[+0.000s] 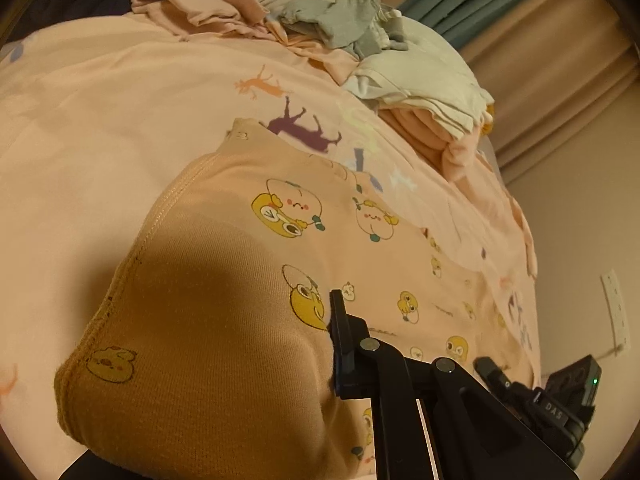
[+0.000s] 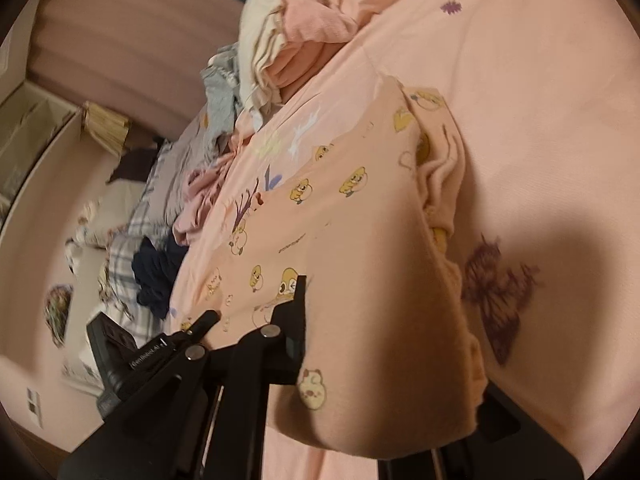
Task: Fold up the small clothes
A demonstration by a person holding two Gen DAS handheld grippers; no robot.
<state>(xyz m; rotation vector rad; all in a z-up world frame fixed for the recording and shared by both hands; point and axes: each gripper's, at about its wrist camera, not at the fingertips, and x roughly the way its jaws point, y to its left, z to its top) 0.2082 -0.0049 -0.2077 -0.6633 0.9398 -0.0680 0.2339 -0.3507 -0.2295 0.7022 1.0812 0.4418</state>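
Peach knit printed with yellow cartoon chicks, the small garment (image 1: 224,280) is lying on the pink bedsheet (image 1: 100,112). The left claw (image 1: 256,364) is pinching its ribbed near edge, and the right claw (image 2: 384,364) is pinching its gathered edge. Folded clothes (image 1: 424,80) are sitting at the far right.

Garment (image 1: 240,280) on bedsheet (image 1: 80,120), pile (image 1: 420,80) behind.

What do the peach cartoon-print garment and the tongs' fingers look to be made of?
Peach garment: apparently a soft, matte cotton-type knit, with fine ribbed texture and a stitched hem. Left tongs' fingers: rigid black plastic by the look, matte, with metal pivot pins; exact material uncertain.
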